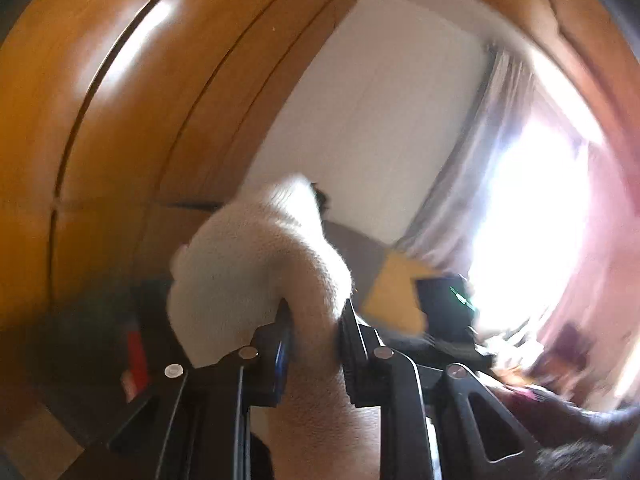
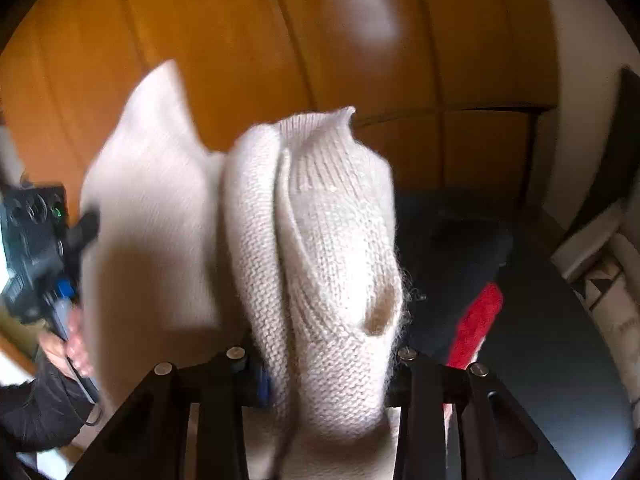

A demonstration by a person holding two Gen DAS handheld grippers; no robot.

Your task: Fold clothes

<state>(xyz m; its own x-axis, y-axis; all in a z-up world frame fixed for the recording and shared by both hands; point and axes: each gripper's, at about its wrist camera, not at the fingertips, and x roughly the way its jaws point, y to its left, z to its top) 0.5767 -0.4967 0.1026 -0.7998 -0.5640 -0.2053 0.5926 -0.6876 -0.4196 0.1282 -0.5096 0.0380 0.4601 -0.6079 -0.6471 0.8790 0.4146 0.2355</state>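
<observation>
A cream knitted sweater hangs in the air, held up between both grippers. My right gripper is shut on a bunched fold of the knit. My left gripper is shut on another part of the same sweater, which bulges above its fingers. In the right wrist view the left gripper shows at the far left, held by a hand, with the sweater stretched toward it. In the left wrist view the other device shows to the right, blurred.
Orange wooden wardrobe doors fill the background. A dark table lies below with a dark garment and a red garment on it. A bright window with curtains is at right.
</observation>
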